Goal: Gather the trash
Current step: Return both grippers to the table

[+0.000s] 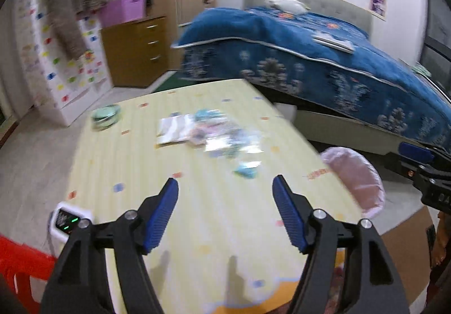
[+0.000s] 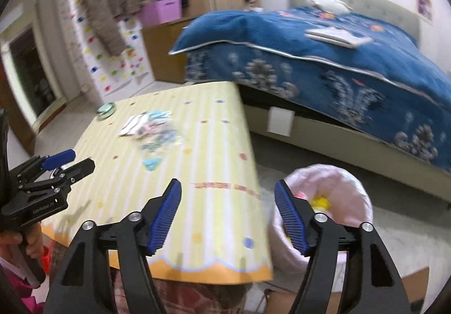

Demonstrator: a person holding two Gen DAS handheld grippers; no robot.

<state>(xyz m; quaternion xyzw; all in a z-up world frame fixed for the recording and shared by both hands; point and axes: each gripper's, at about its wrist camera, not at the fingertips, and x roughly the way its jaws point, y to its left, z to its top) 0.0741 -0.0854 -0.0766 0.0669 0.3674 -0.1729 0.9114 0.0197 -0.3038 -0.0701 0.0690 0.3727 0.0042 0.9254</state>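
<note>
From the left wrist view, the left gripper hangs over the near part of a yellow striped table, its blue-padded fingers spread apart with nothing between them. The trash, a loose pile of wrappers, lies blurred near the middle of the table, well ahead of the fingers. One small teal scrap sits apart from the pile, closer to the gripper. A round green dish rests near the far left edge.

From the right wrist view, the right gripper is also released and empty, straddling the table's right edge. Just beyond that edge, on the floor, stands a pink-lined bin with some bits already inside. The left gripper shows at the picture's left.

The wrappers look thin, light and slick; they will likely crumple and slide, so pinching a raised edge or a corner seems safest. The tabletop around the pile is bare, leaving room to approach. The bed stands behind the bin, narrowing the floor there.
</note>
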